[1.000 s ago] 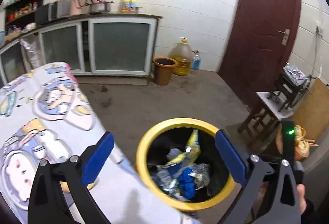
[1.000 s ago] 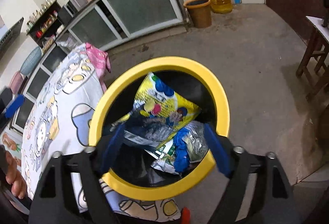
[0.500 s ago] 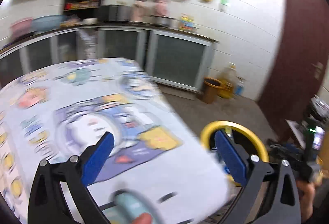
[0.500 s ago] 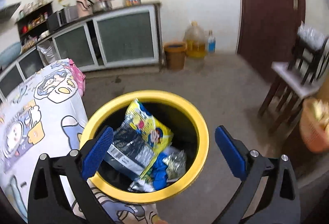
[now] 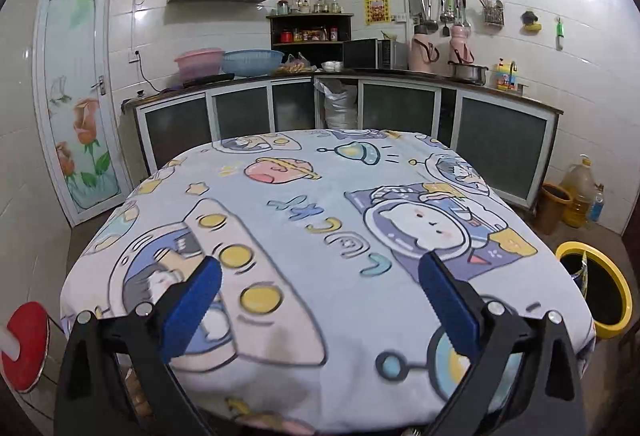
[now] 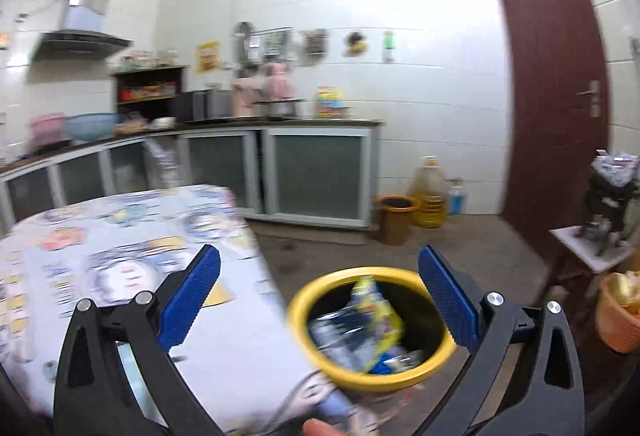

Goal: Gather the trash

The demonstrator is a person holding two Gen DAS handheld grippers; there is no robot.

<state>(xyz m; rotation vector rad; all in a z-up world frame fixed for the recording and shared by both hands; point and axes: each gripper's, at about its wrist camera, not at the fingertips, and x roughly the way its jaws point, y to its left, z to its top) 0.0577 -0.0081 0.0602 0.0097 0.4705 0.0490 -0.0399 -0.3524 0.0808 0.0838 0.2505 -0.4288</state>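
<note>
A yellow-rimmed trash bin (image 6: 372,324) stands on the floor beside the table and holds crumpled wrappers (image 6: 372,320). It also shows in the left wrist view (image 5: 616,284) at the far right. My right gripper (image 6: 319,290) is open and empty, raised above the bin and the table edge. My left gripper (image 5: 319,294) is open and empty over the table (image 5: 304,196), which has a cartoon-print cloth with no trash on it. The right wrist view is blurred by motion.
Kitchen cabinets (image 5: 400,108) run along the back wall. A brown bucket (image 6: 394,216) and oil jug (image 6: 430,196) stand by the wall. A dark red door (image 6: 556,96) and a small table (image 6: 592,248) are on the right. A red stool (image 5: 24,344) is at the left.
Both grippers have swung up and left, away from the bin and toward the table. The left now faces the whole tabletop; the right has pulled back from above the bin.
</note>
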